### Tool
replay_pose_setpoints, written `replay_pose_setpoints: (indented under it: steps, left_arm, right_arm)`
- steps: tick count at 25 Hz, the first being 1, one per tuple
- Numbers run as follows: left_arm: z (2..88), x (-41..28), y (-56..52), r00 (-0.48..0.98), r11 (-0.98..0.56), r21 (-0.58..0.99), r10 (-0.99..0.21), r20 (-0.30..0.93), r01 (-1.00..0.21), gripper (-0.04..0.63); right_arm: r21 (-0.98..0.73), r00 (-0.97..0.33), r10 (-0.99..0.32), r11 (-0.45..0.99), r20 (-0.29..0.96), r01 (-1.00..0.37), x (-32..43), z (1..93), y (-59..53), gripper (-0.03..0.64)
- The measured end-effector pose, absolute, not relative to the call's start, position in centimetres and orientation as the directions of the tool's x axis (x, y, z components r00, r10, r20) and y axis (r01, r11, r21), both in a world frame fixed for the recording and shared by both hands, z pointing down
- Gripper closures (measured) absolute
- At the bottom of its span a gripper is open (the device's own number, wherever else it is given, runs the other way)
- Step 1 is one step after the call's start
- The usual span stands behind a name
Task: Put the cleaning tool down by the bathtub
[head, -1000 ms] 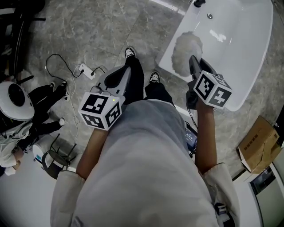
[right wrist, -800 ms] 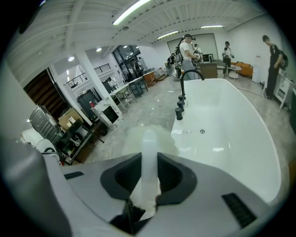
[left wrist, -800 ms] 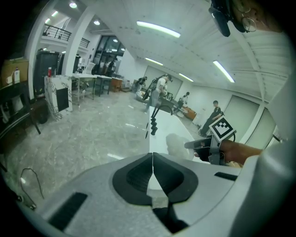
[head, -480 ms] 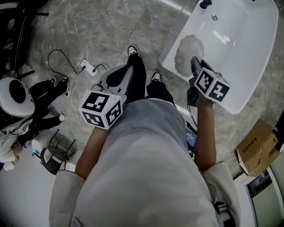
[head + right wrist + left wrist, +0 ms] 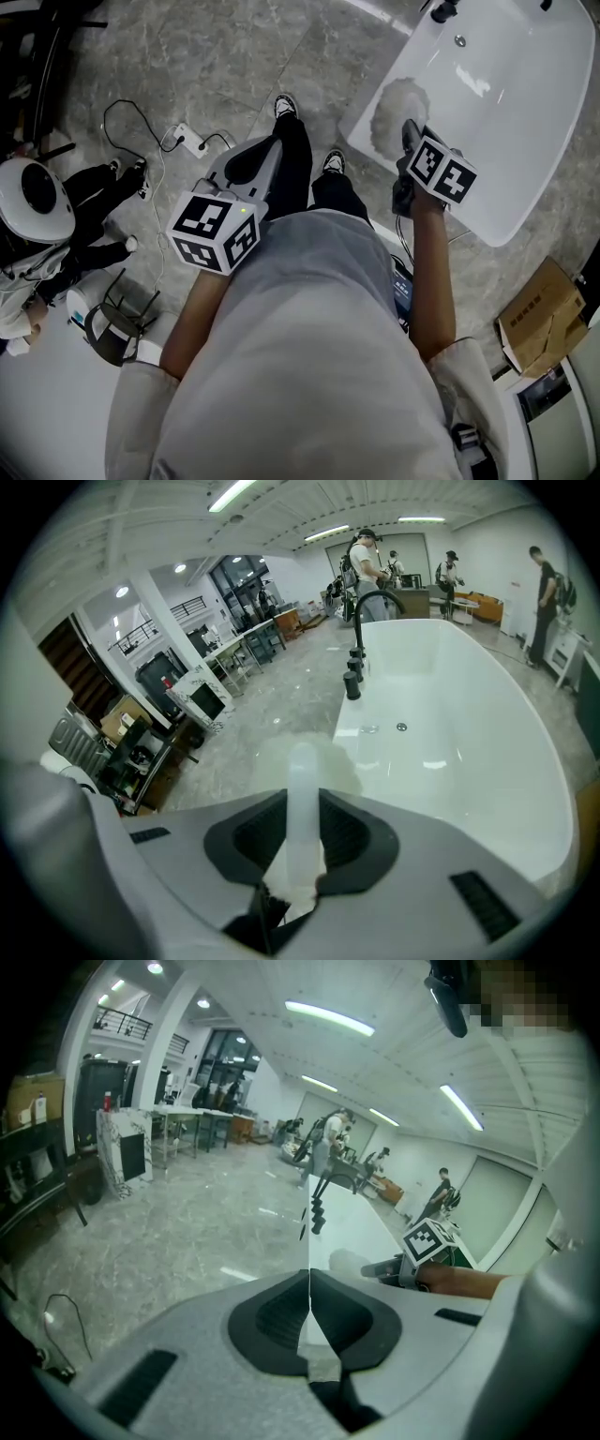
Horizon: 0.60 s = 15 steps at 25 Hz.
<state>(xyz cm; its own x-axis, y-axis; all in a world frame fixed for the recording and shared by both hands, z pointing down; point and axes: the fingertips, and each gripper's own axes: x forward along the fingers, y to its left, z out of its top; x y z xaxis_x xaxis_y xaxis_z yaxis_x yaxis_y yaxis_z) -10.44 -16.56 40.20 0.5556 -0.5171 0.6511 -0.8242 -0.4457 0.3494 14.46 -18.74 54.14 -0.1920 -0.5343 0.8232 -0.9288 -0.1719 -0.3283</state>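
Observation:
The cleaning tool has a fluffy white head (image 5: 396,109) on a pale translucent handle (image 5: 302,766). My right gripper (image 5: 407,139) is shut on that handle and holds the head over the near left rim of the white bathtub (image 5: 525,178). In the right gripper view the handle runs straight out between the dark pads (image 5: 342,832), with the bathtub (image 5: 469,733) ahead and to the right. My left gripper (image 5: 246,165) hangs over my legs, away from the tub. Its jaws meet with nothing between them (image 5: 308,1309).
A black faucet (image 5: 356,663) stands at the tub's far left rim. A power strip with cable (image 5: 187,142) lies on the marble floor to the left, next to a person in a white helmet (image 5: 37,202) and a stool (image 5: 117,323). A cardboard box (image 5: 544,300) sits at right.
The right gripper with the tool has drifted a little away from my body along the tub's rim. The left gripper has stayed where it was.

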Motion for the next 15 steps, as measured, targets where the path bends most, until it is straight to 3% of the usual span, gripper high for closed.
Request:
replay_pose_setpoints:
  steps: [15]
  left_arm:
    - [41.0,-11.3,-16.4,0.548,-0.423,0.361,-0.505,0.667,-0.831,0.586]
  right_arm:
    - [-0.338,-0.157,-0.500,-0.295,0.852,-0.893,14.3,58.6,-19.6,0.537]
